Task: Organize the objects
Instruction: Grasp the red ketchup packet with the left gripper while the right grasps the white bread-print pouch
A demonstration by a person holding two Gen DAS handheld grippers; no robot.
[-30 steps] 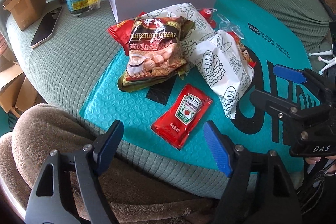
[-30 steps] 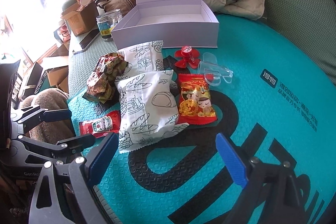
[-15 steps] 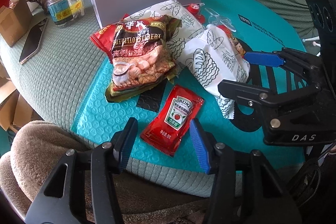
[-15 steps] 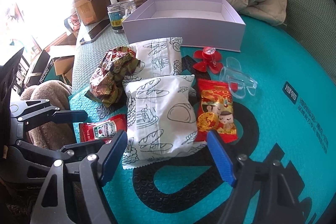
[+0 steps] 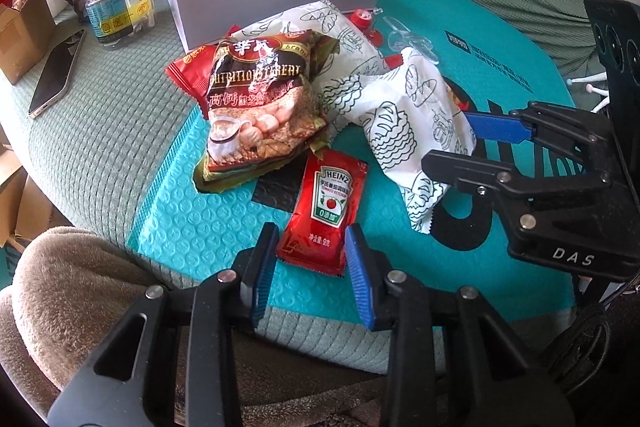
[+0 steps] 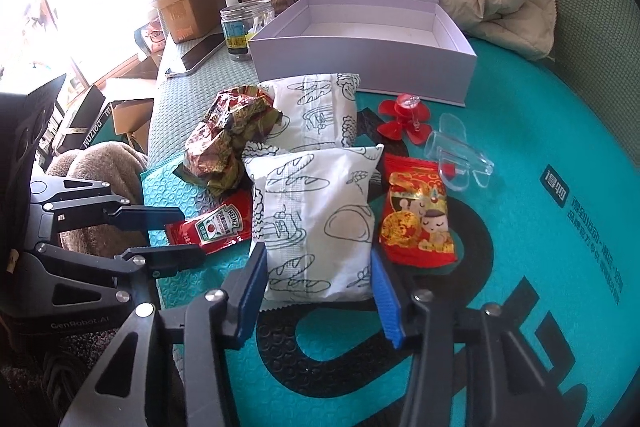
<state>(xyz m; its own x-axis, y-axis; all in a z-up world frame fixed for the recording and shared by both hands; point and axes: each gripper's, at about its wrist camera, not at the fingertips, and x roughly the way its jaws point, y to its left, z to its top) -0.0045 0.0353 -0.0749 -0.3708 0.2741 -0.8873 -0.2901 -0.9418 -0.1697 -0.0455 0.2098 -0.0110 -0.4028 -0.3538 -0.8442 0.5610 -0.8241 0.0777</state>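
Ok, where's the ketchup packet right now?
The ketchup packet lies on the teal mat, its near end between the open left tongs, just below the cereal bag.

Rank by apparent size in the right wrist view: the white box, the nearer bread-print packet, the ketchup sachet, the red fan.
1. white box, though farthest back
2. nearer bread-print packet, enlarged by closeness to the camera
3. ketchup sachet, partly hidden by the left gripper
4. red fan, close to the sachet; unsure
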